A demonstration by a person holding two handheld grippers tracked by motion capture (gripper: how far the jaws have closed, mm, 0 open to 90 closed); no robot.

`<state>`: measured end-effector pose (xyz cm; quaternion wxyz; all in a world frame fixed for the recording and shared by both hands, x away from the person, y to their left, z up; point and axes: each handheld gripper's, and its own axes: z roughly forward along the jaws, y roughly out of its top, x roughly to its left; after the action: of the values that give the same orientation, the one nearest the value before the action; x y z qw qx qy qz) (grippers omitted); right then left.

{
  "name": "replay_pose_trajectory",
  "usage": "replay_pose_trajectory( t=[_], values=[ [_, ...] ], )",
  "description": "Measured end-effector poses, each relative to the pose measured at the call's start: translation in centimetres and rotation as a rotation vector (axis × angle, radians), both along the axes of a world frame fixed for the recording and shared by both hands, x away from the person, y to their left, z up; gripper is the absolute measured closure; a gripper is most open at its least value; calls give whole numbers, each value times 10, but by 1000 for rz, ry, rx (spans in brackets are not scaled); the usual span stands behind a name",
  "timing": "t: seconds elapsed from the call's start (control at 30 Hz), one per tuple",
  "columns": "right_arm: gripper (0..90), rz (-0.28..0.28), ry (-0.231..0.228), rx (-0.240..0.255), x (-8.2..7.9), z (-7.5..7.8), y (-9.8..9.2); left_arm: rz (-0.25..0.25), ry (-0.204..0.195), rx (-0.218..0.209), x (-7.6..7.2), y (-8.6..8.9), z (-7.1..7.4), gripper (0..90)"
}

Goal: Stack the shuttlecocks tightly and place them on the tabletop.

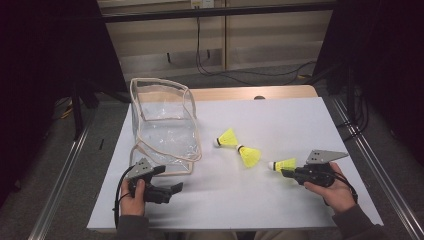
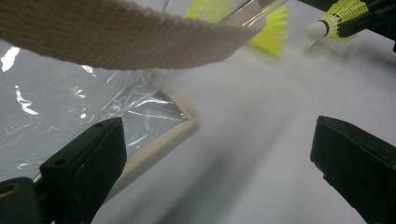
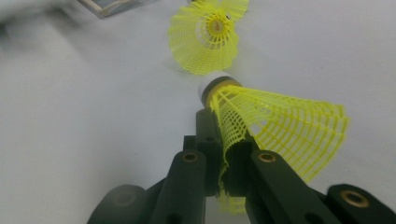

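The right gripper sits at about four o'clock on the white desk, held in the person's right hand. Its fingers are pinched tight on the mesh skirt of a yellow shuttlecock, with the netting crumpled between the pads. The cork nose of that shuttlecock points away from the hand, toward nine o'clock in the high view, where it shows at.

Two more yellow shuttlecocks lie loose near the middle of the desk, nose to nose: one toward ten o'clock from the held one, the other just beside the held one's cork, apart from it.

The left gripper rests at about seven o'clock in the left hand. Its fingers stand wide apart with nothing between them but bare desk. One finger lies just beside the cream-trimmed edge of a clear plastic bag; whether it touches the bag I cannot tell. The bag stands at about ten o'clock on the desk, its beige strap crossing the top of the left gripper view.
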<state>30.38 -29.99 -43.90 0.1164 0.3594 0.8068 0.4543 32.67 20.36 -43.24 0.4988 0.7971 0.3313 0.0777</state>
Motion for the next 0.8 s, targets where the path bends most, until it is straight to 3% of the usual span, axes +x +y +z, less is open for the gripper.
replay_pose_trajectory(
  t=[0.8],
  values=[
    [875, -15, -25, -18, 24, 22, -2, 2, -1, -6, 0, 1, 1, 36]
  ],
)
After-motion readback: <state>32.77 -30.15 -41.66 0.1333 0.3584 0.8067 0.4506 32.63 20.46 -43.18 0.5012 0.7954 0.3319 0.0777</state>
